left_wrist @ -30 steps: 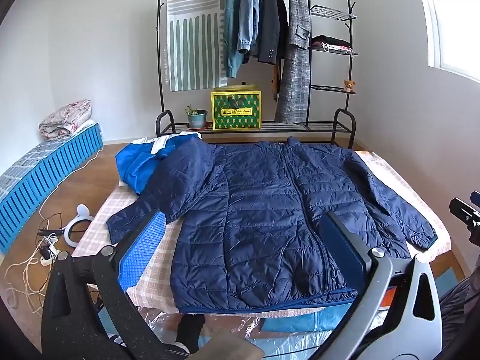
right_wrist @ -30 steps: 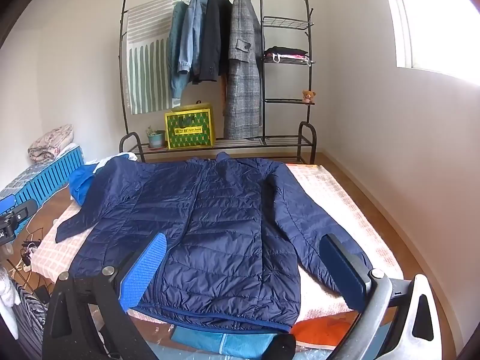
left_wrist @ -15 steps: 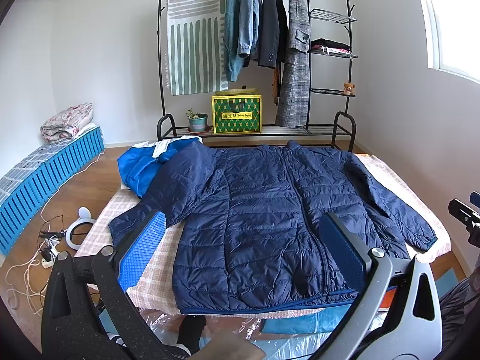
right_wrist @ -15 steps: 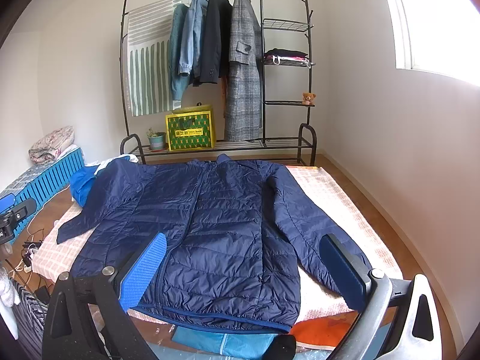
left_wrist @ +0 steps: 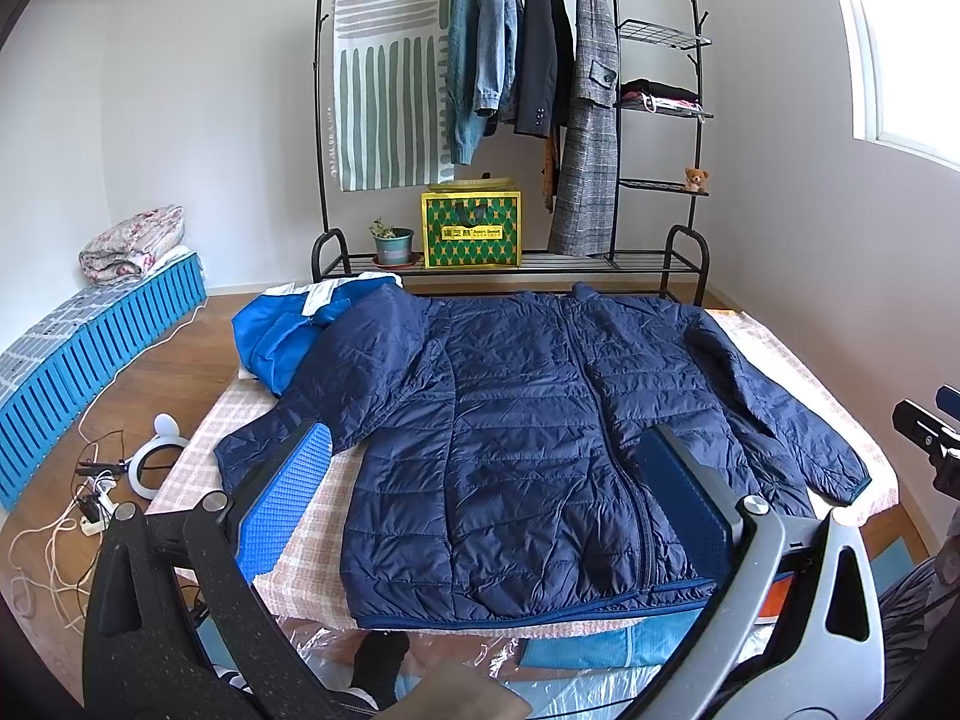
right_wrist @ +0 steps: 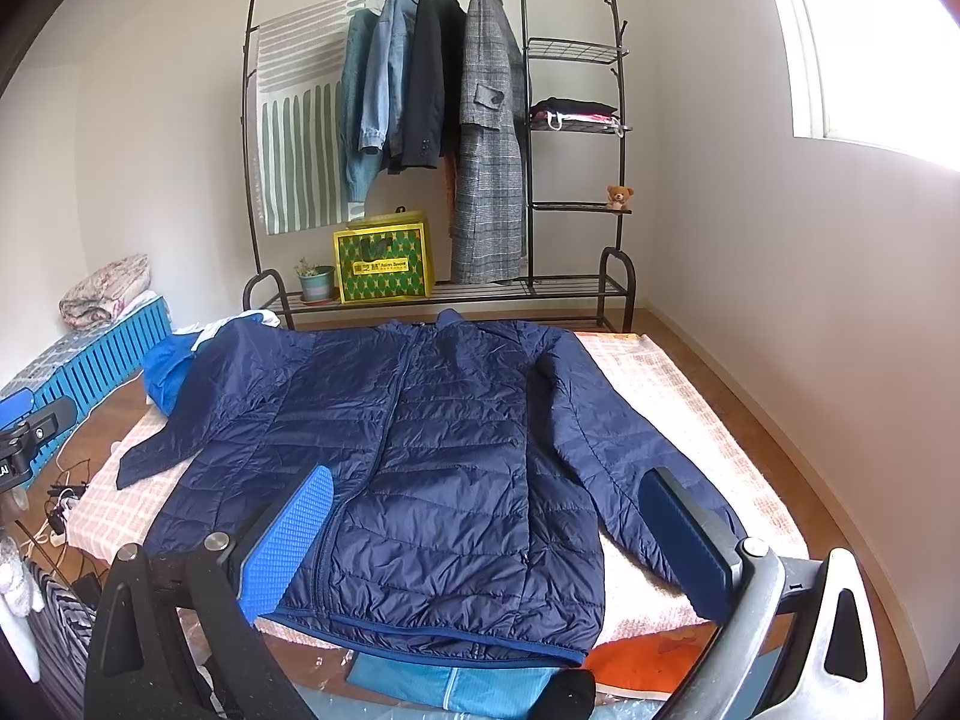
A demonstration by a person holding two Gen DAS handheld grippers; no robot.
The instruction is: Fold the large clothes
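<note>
Navy quilted jacket (left_wrist: 528,450) lies face up and zipped on the checked mattress cover (left_wrist: 198,456), collar toward the clothes rack (left_wrist: 510,120), hem at the near edge. Both sleeves spread outward; the left sleeve (left_wrist: 336,396) overlaps a bright blue garment (left_wrist: 282,336) bunched at the far left corner. Right sleeve (right_wrist: 606,444) runs down toward the near right edge.

Left gripper (left_wrist: 480,516): jaws wide apart, nothing between them, held above the hem and clear of the fabric. Right gripper (right_wrist: 486,540): likewise spread wide, empty, above the lower right body.

Judged step: garment is laid flat, no fold started; both tools poised for a first grasp. Next move likely calls for lowering onto a sleeve cuff or side edge, pinching one fabric layer only, and carrying it across the torso. Slippery shell may slide from the pads.
</note>
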